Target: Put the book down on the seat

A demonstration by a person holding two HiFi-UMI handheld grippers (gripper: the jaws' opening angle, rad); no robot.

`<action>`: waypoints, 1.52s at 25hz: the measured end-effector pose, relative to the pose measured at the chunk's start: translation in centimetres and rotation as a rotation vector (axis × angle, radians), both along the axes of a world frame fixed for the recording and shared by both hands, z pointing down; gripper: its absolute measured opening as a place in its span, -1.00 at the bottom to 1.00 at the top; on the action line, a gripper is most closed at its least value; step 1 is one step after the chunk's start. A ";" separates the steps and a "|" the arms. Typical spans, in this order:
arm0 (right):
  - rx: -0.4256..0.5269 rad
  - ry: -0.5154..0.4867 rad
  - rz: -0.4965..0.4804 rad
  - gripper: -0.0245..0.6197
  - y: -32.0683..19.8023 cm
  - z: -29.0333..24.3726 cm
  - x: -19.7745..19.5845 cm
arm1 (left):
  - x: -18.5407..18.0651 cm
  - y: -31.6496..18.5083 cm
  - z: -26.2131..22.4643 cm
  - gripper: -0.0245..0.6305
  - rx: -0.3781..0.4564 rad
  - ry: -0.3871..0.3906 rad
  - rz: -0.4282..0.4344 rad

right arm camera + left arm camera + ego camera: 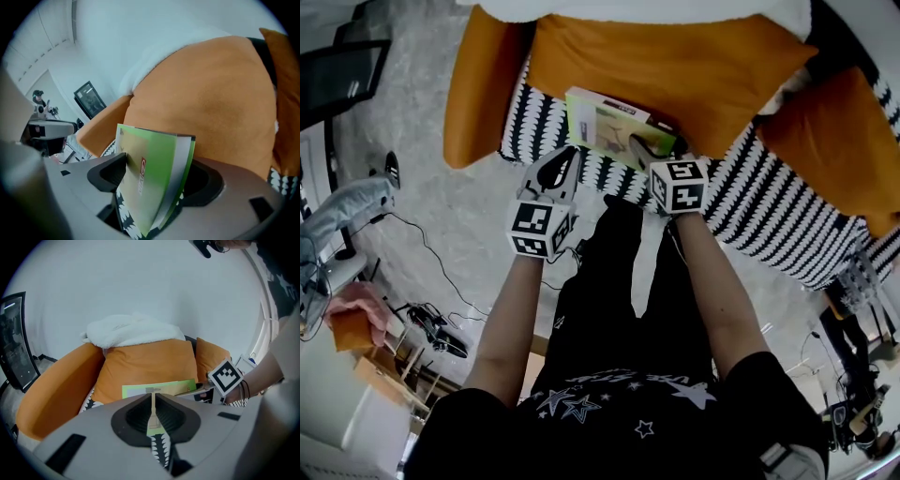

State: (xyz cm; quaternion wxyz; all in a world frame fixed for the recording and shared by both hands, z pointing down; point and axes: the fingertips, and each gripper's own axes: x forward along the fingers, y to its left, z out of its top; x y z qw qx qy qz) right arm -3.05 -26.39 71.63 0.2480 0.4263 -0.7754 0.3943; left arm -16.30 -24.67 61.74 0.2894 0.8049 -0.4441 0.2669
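Left gripper (153, 401) closed and empty, right gripper (656, 150) spread loosely around the thin green book (602, 127), likely light and floppy, best pinched near its spine, standing upright toward the striped seat's (769, 206) back edge, before the orange cushion (675, 66).

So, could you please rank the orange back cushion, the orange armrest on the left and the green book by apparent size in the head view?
1. orange fabric back cushion, clearly the largest
2. orange padded armrest
3. green paperback book, the smallest
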 end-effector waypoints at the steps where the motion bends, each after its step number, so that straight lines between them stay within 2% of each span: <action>1: 0.012 0.036 0.003 0.11 0.2 -0.1 0.5 | 0.3 0.0 -0.1 -0.84 0.001 0.000 0.000; 4: 0.027 0.103 0.033 0.15 0.4 -0.1 1.8 | 0.8 -0.2 -0.1 -0.84 0.004 -0.002 0.003; 9: 0.038 0.068 0.092 0.15 0.0 -1.3 3.1 | 1.0 -0.4 -0.4 -0.84 0.011 0.001 0.010; 15: 0.117 0.021 0.039 0.15 -0.1 -4.3 4.4 | 2.6 -0.3 -1.5 -0.84 0.045 -0.004 0.001; 22: 0.176 -0.097 -0.006 0.14 -0.6 -9.2 2.2 | 2.9 -1.0 -5.0 -0.84 0.118 0.013 -0.027; 26: 0.221 -0.135 -0.061 0.14 0.3 -11.1 1.9 | 4.7 -0.1 -6.1 -0.84 0.157 0.025 -0.024; 31: 0.287 -0.162 -0.098 0.14 0.9 -17.5 3.7 | 7.9 0.2 -11.8 -0.84 0.216 0.047 -0.029; 38: 0.408 -0.226 -0.128 0.12 3.2 -21.8 5.2 | 11.0 1.6 -15.1 -0.84 0.354 0.071 -0.038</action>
